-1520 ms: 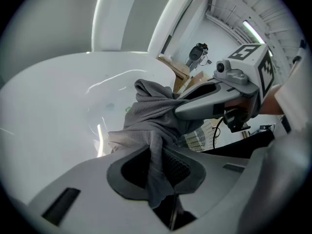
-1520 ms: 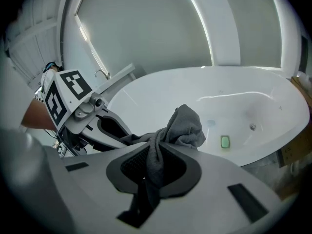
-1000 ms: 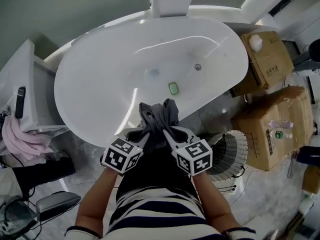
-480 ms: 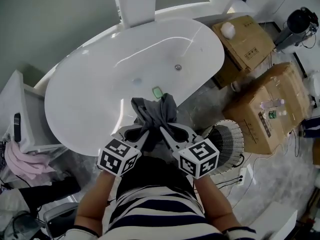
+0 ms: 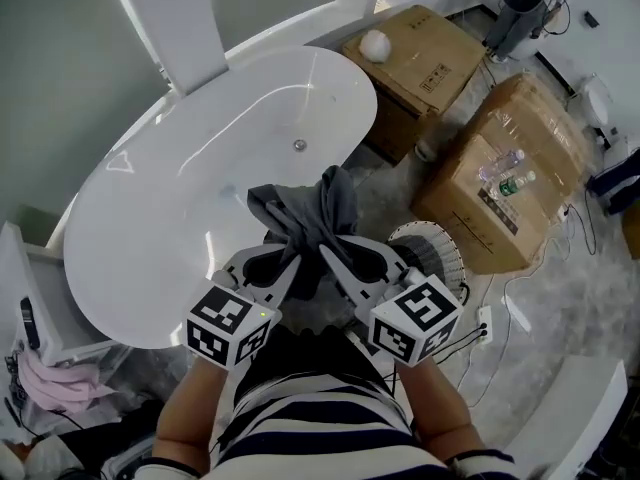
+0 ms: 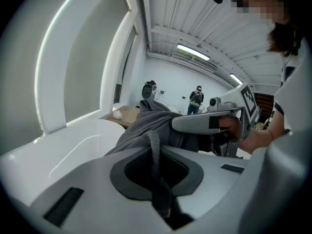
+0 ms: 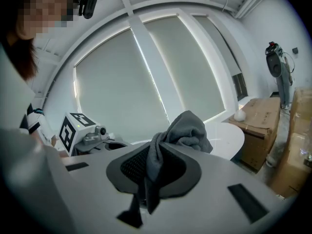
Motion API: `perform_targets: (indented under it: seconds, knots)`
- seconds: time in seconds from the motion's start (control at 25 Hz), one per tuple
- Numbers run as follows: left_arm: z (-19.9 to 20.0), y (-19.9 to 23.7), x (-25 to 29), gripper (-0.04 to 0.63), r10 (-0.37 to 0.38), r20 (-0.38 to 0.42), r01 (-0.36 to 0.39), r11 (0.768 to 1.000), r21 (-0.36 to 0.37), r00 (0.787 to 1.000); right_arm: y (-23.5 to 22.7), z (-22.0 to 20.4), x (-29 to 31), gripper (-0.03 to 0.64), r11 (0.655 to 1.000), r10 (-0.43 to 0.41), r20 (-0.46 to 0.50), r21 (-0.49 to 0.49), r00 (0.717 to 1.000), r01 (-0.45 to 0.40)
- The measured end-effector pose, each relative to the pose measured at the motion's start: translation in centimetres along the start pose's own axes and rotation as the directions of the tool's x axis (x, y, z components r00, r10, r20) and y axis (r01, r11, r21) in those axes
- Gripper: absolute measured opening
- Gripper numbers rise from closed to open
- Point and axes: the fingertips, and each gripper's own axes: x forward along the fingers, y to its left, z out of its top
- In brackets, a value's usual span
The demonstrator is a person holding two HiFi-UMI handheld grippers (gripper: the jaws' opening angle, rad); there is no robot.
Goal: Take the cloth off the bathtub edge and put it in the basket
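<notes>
Left hand-held gripper (image 5: 291, 260) and right hand-held gripper (image 5: 324, 253) both clenched on cloth (image 5: 312, 211) near bathtub (image 5: 180, 218) edge; my view of basket (image 5: 441, 245) beside bathtub half blocked.

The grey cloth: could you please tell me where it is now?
The grey cloth is at the head view's centre, clamped by the left gripper and right gripper, by the bathtub, left of the basket.

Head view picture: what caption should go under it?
Left gripper and right gripper hold the cloth by the bathtub, near the basket.
</notes>
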Motion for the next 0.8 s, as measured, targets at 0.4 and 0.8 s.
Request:
perform_targets:
  seconds: [0.4, 0.8]
  knots:
    - [6.7, -8.2, 6.8, 0.040, -0.210, 0.032, 0.203, 0.967, 0.154, 0.977, -5.7, 4.7, -9.3, 0.060, 0.985, -0.172, 0.183, 0.026, 0.968, 0.170]
    - [10.5, -18.4, 12.0, 0.040, -0.421, 0.034, 0.399, 0.880, 0.257, 0.907, -10.0, 6.6, -20.1, 0.060, 0.933, -0.355, 0.308, 0.065, 0.882, 0.353]
